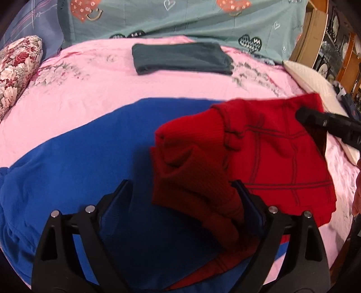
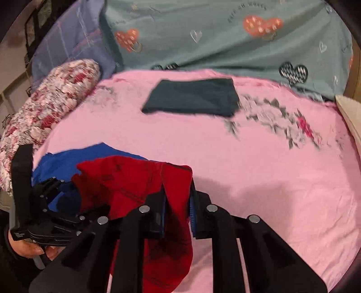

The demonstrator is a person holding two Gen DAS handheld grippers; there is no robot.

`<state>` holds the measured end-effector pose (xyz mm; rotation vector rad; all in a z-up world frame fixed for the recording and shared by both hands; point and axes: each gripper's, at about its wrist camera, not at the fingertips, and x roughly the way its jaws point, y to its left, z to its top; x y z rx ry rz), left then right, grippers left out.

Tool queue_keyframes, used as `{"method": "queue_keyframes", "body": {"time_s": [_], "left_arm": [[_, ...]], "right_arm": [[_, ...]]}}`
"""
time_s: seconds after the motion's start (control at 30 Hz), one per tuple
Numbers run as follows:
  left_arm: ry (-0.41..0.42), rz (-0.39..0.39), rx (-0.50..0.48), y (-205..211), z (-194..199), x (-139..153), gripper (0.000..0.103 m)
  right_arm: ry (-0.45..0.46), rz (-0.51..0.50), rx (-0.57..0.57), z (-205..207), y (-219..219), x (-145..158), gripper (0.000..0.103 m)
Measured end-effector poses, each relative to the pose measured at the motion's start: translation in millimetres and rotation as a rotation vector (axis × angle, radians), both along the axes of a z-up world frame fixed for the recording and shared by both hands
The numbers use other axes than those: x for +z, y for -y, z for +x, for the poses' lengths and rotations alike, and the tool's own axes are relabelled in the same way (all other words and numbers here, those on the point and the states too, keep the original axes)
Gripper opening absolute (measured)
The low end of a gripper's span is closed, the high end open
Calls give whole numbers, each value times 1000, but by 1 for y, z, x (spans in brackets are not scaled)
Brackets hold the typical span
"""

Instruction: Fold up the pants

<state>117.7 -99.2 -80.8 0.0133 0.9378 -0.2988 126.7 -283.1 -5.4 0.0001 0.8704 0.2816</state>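
Note:
Red pants (image 1: 270,146) with dark stitching hang bunched above a blue garment (image 1: 90,157) that is spread on the pink sheet (image 1: 90,90). My right gripper (image 2: 178,200) is shut on a fold of the red pants (image 2: 126,180), which droop below its fingers. In the left wrist view, the right gripper (image 1: 304,115) grips the pants' far right corner. My left gripper (image 1: 182,187) stands wide open. The ribbed red cuffs lie between its fingers and against the right one, and the pads do not press on them. In the right wrist view, the left gripper (image 2: 67,191) is at the left over the blue garment (image 2: 61,162).
A folded dark green garment (image 1: 180,58) lies farther back on the sheet. Beyond it is a teal blanket with hearts (image 1: 180,20), and a floral pillow (image 1: 15,65) is at the left. At the right are a white pillow (image 1: 313,78) and a wooden shelf (image 1: 315,33).

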Motion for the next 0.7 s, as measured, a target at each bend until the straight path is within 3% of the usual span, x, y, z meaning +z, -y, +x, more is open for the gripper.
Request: {"method": "queue_keyframes", "body": {"time_s": [0.07, 0.13, 0.27, 0.4, 0.53, 0.7], "left_arm": [[-13, 8, -3, 2, 2, -3, 92], [-14, -20, 3, -5, 0, 1, 92], [1, -22, 3, -25, -15, 8, 92], [19, -61, 49, -62, -37, 19, 92], [47, -117, 80, -77, -47, 33, 97], [77, -114, 89, -87, -50, 41, 97]], "right_arm": [[-106, -53, -10, 9, 6, -37, 25], [-112, -75, -48, 7, 14, -56, 34], [27, -65, -105, -22, 16, -20, 36], [88, -70, 76, -49, -39, 5, 36], [87, -103, 217, -51, -98, -1, 36], [-60, -179, 114, -16, -104, -43, 36]]}}
